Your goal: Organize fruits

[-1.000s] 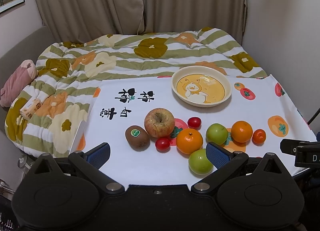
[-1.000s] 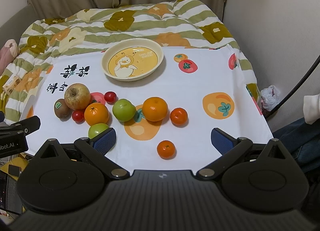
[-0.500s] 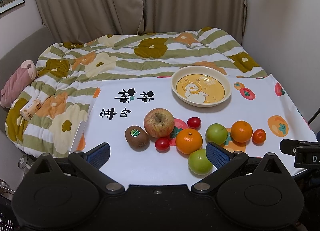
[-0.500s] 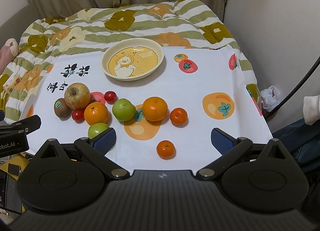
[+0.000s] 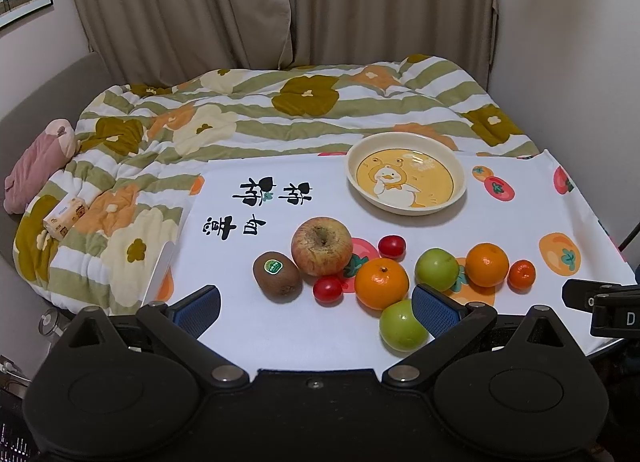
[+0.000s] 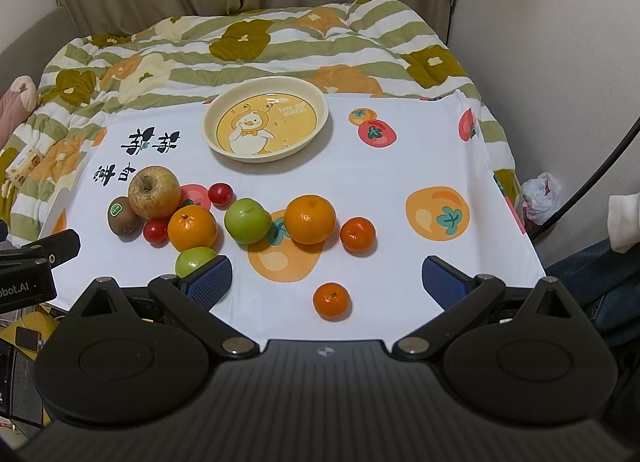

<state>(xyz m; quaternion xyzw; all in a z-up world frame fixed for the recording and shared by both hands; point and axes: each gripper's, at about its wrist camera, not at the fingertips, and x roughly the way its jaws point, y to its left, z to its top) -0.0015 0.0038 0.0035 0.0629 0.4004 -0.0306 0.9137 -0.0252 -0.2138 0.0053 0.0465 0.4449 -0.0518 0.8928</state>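
Fruits are lying loose on the white printed cloth spread over the bed, none of them in the duck plate yet, so I am judging the sorting as not begun. I am watching both tools hanging back at the near edge, each with its blue pads spread wide apart and gripping nothing.

From the right tool, the small mandarin is sitting alone almost dead ahead at 12 o'clock, between the pads' line, closer than anything else. Beyond it, the plate is lying further out at roughly 11 o'clock, with the row of the large orange, the green fruit and the second small mandarin standing in between.

From the left tool, the cluster is sitting at 12 to 1 o'clock: kiwi, apple, a cherry tomato and an orange, several of them touching. A green fruit is resting just beside its right pad.

I am reckoning the right tool is the nearer one for the lone mandarin, and that a straight push forward would be lining it up; round fruit may be rolling if nudged off-centre.
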